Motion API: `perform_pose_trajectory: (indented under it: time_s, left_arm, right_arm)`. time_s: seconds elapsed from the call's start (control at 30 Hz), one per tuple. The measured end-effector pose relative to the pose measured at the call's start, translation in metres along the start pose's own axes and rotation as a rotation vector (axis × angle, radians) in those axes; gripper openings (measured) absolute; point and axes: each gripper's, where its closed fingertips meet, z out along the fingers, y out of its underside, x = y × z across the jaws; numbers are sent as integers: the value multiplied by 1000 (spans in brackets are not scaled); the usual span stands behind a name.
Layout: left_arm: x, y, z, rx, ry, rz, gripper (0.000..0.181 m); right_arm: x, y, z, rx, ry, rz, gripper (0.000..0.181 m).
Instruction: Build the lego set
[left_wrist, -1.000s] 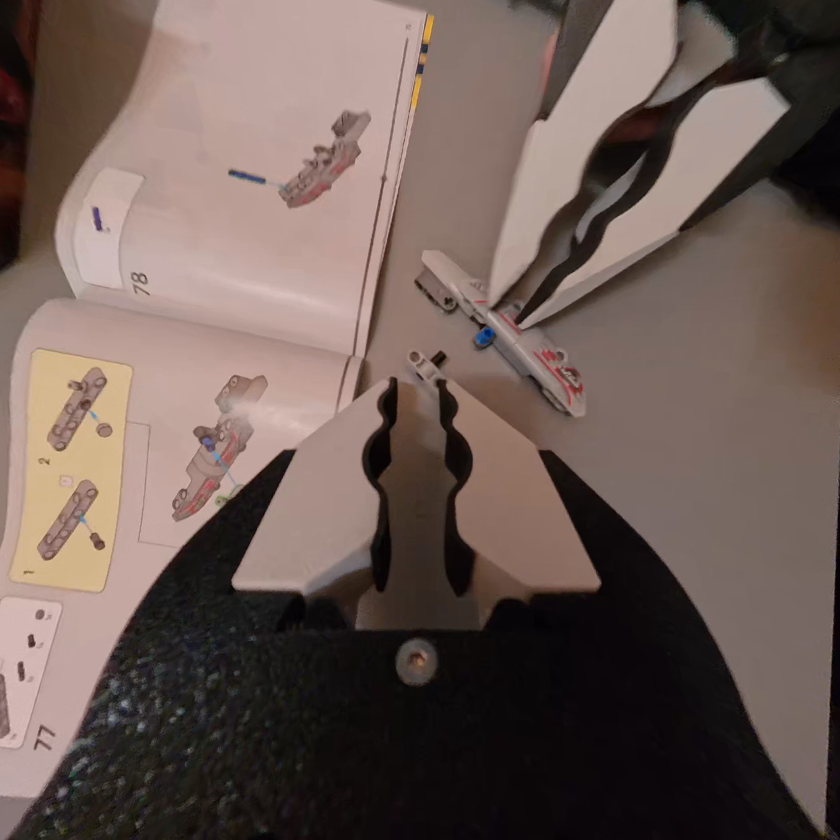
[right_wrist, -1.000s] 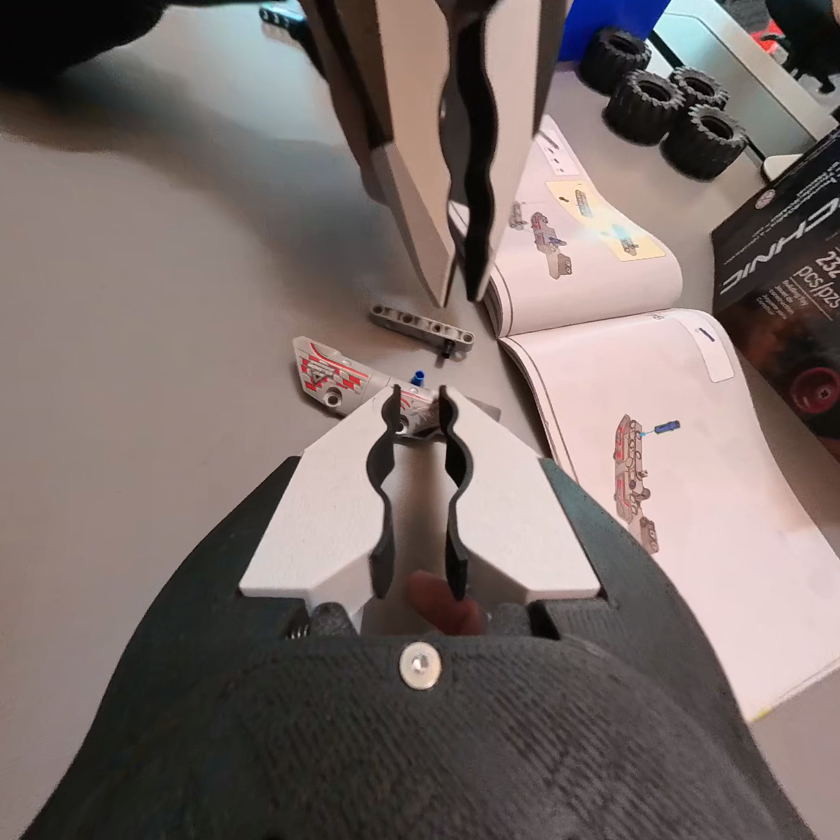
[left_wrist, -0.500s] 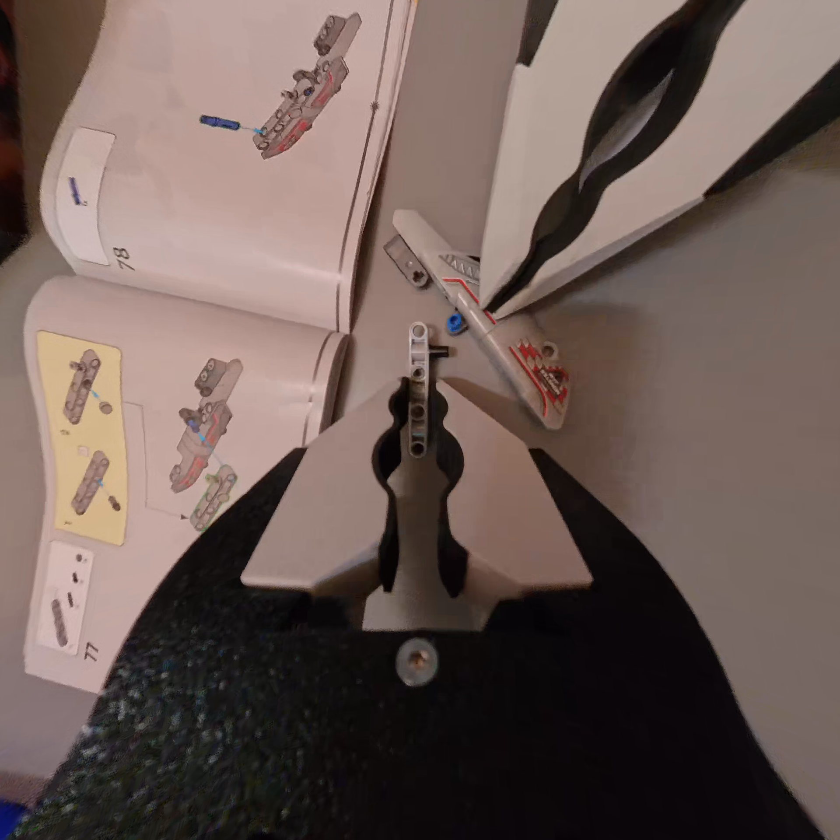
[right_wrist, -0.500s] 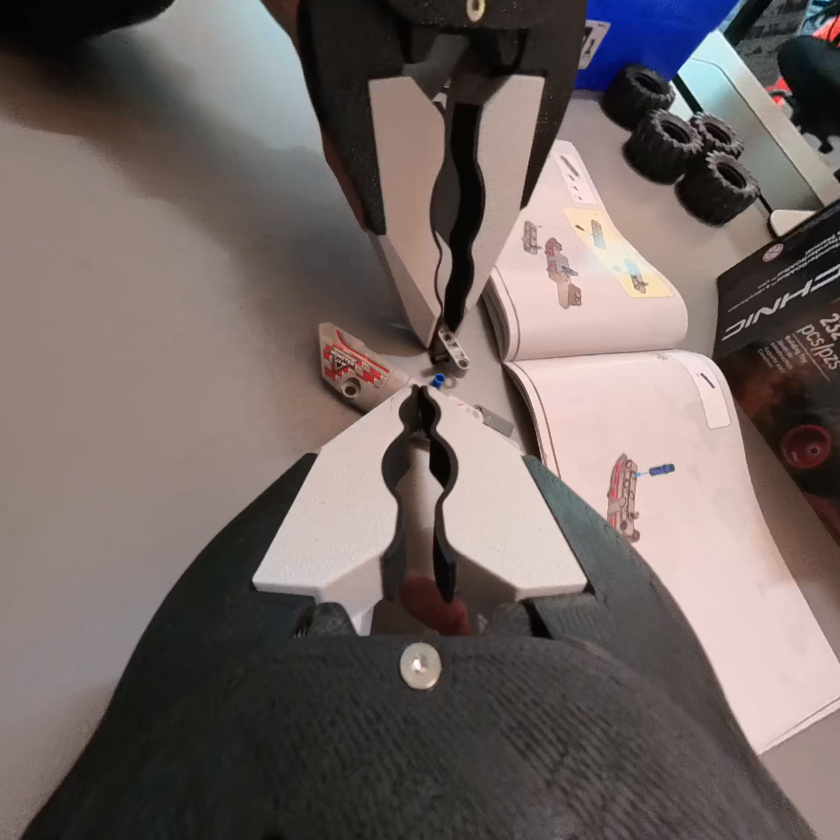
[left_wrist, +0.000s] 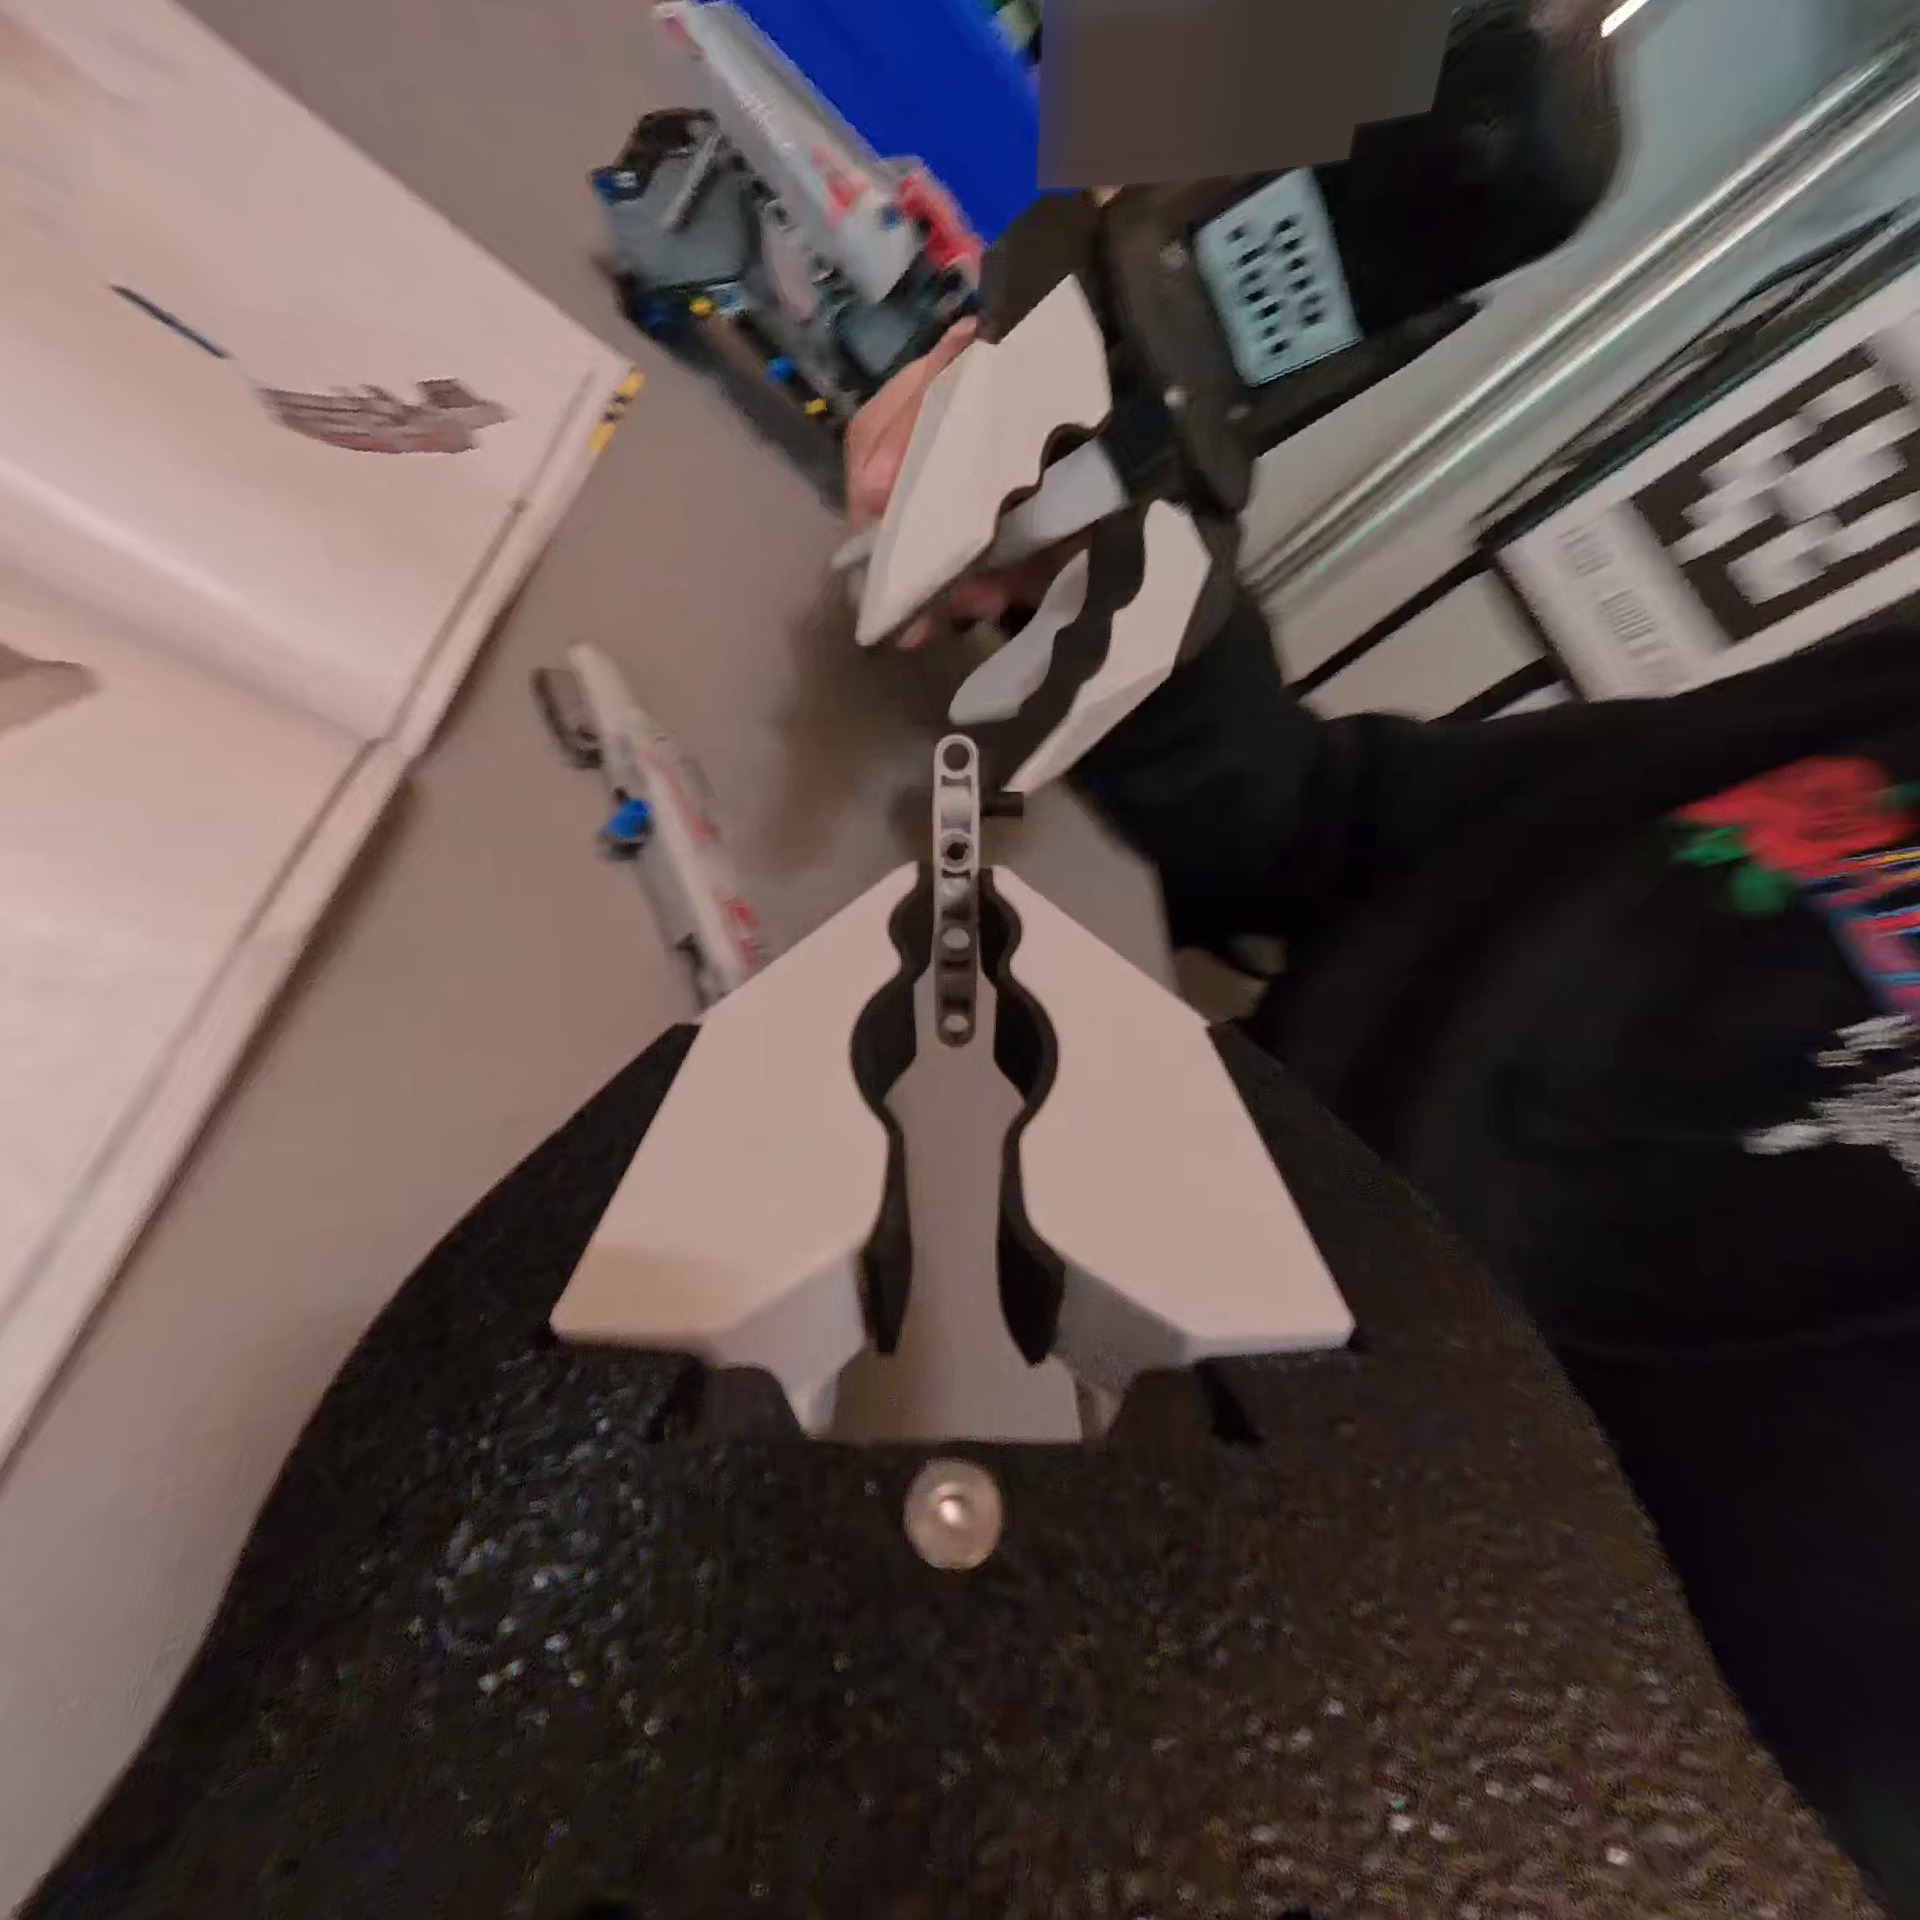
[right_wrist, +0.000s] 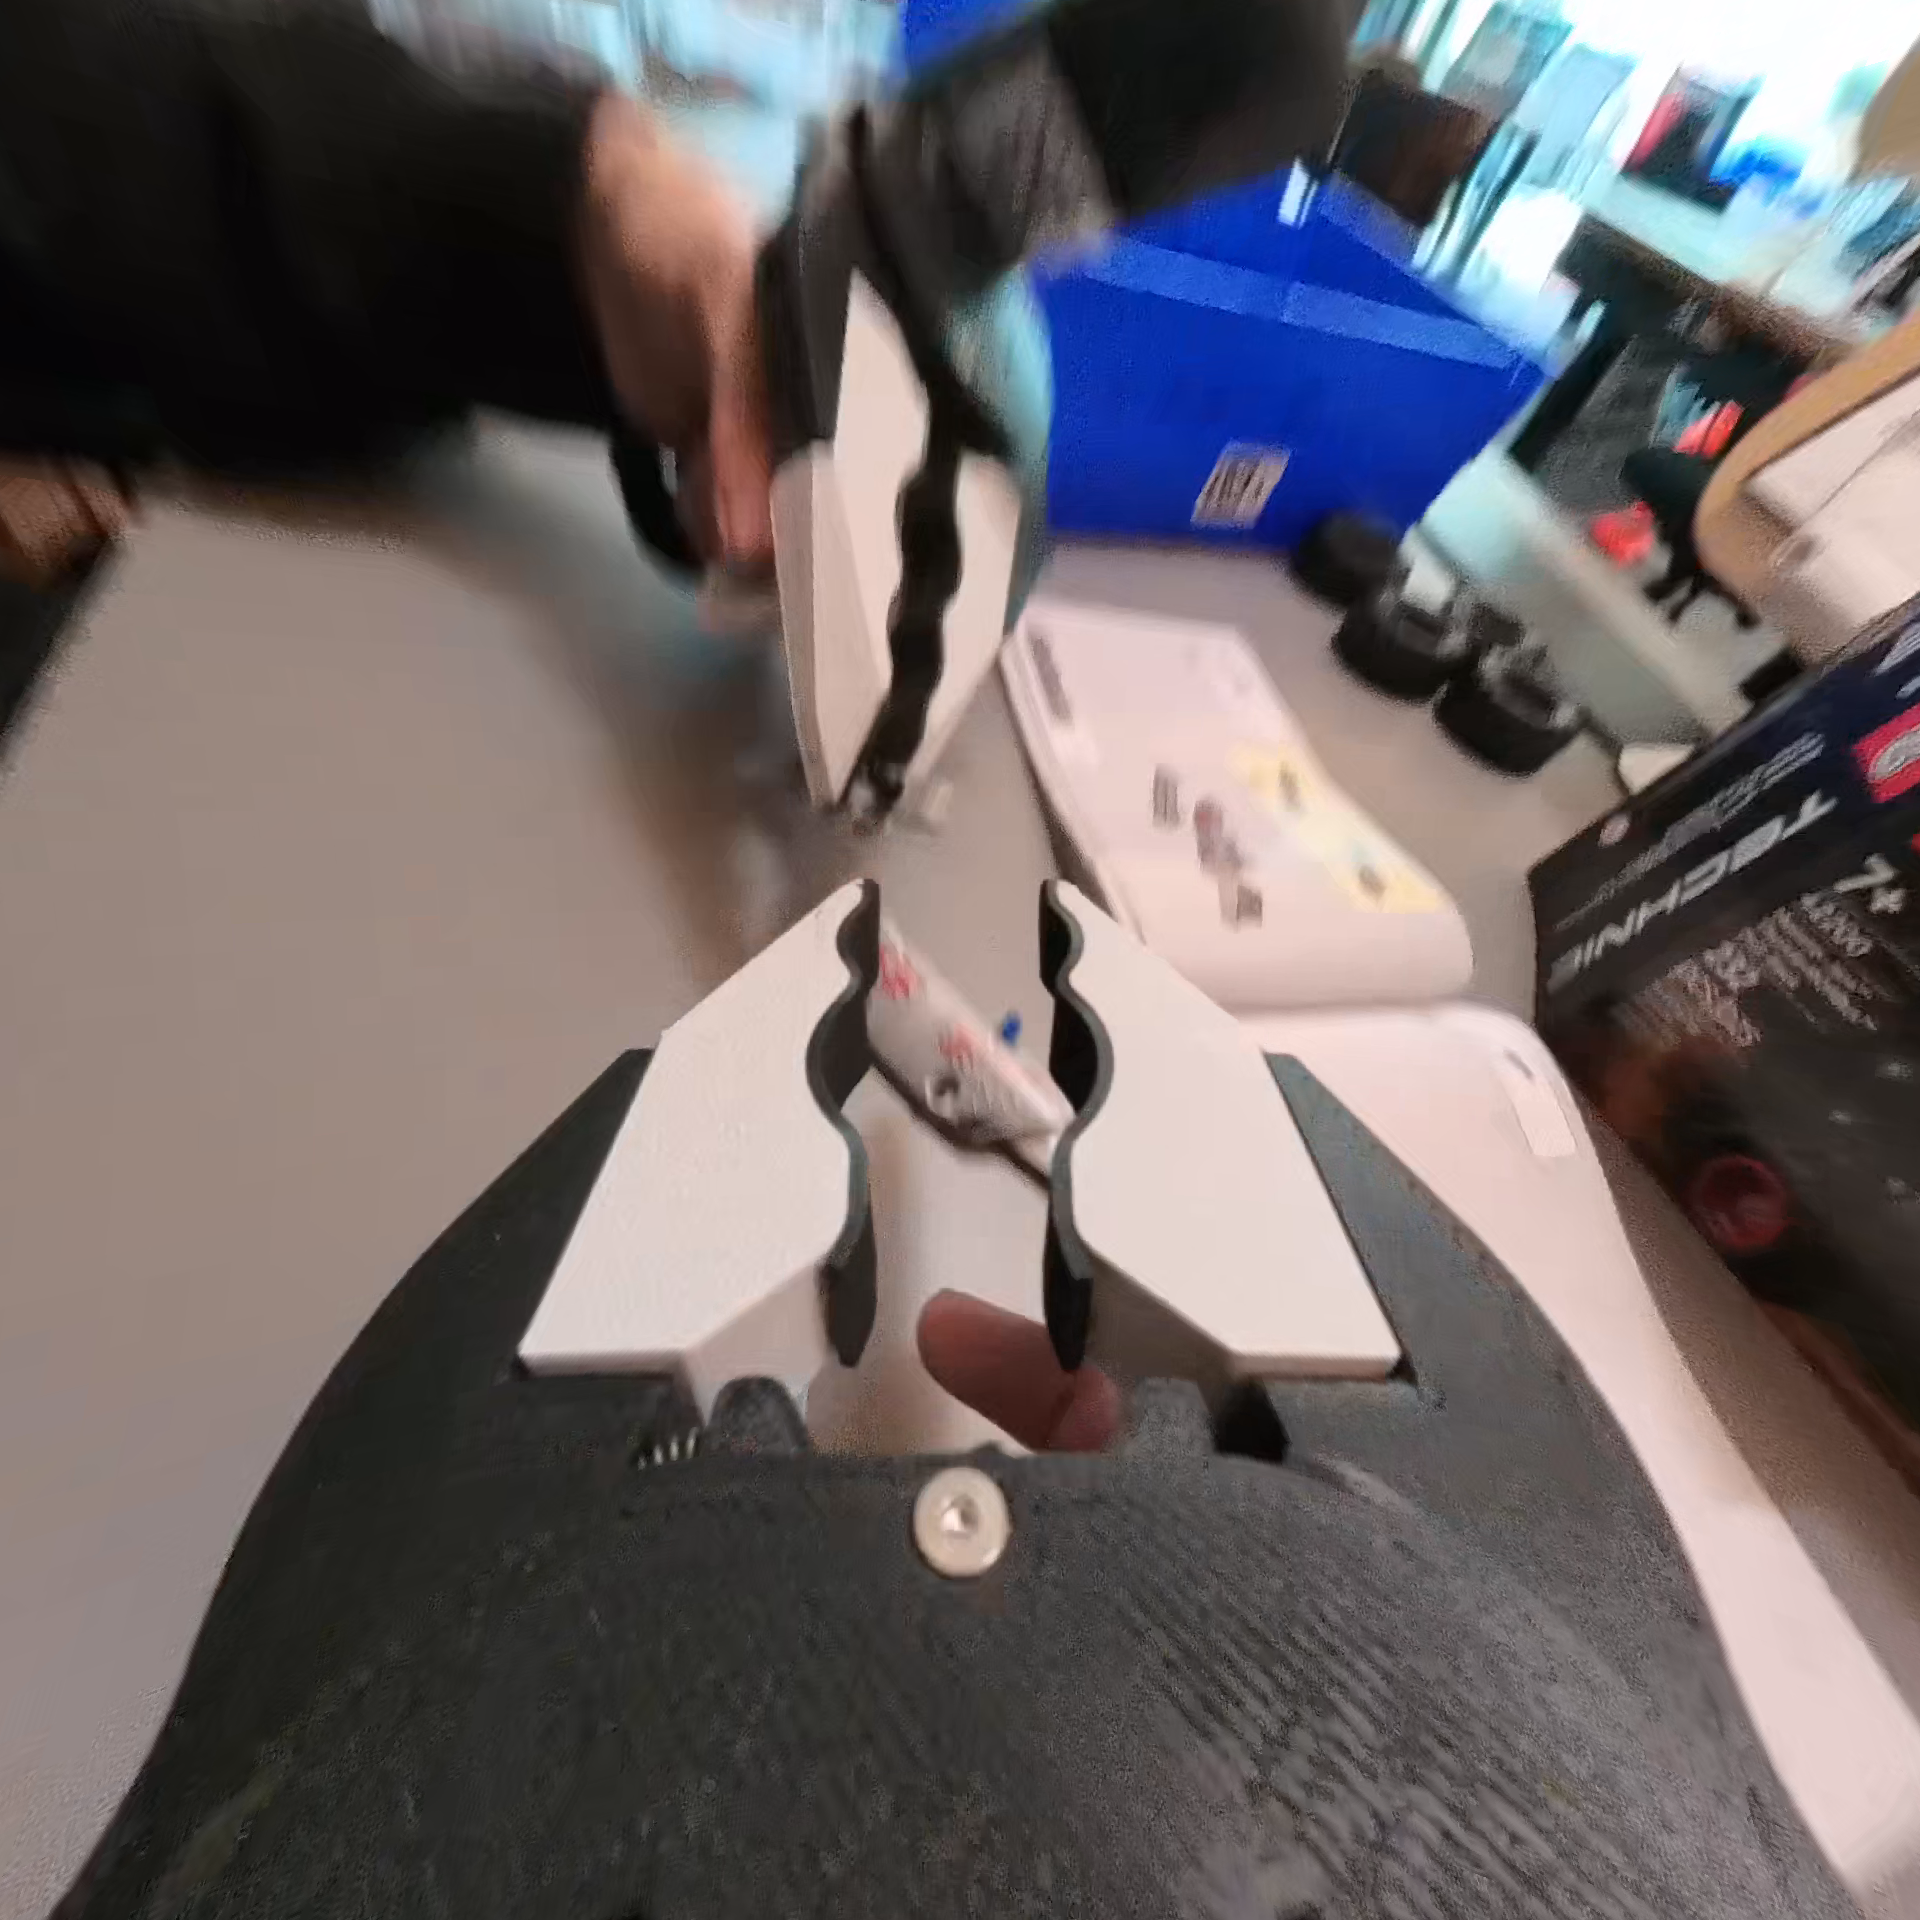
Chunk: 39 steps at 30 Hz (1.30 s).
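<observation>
My left gripper (left_wrist: 954, 875) is shut on a light grey holed beam (left_wrist: 956, 810). The beam sticks out past the fingertips, with a black pin (left_wrist: 1008, 805) on its side. My right gripper (right_wrist: 956, 899) is open and empty, above the white panel assembly with red stickers (right_wrist: 961, 1065). A blue pin (right_wrist: 1008, 1027) shows on that assembly. The assembly lies on the grey table in the left wrist view (left_wrist: 665, 821). The right gripper also shows in the left wrist view (left_wrist: 997, 644), just beyond the beam. The left gripper shows blurred in the right wrist view (right_wrist: 883, 769).
An open instruction booklet (left_wrist: 260, 540) lies left of the parts and also shows in the right wrist view (right_wrist: 1195, 810). A part-built model (left_wrist: 769, 260) and a blue bin (right_wrist: 1247, 395) stand at the back. Black tyres (right_wrist: 1455, 644) and a black box (right_wrist: 1745, 935) are on the right. My left and right fingertips are right by each other. The part-built model (left_wrist: 769, 260) is about 25 cm from both grippers' fingertips.
My left gripper has swung and tilted up with the grey beam in it. My right gripper has opened and drawn back from the panel assembly.
</observation>
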Motion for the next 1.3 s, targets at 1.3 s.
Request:
perform_pose_trajectory:
  time_s: [1.3]
  left_arm:
    - [23, -1, -3, -69, 309, -98, 5]
  right_arm:
    - [-33, -33, -12, 290, -236, -21, 17]
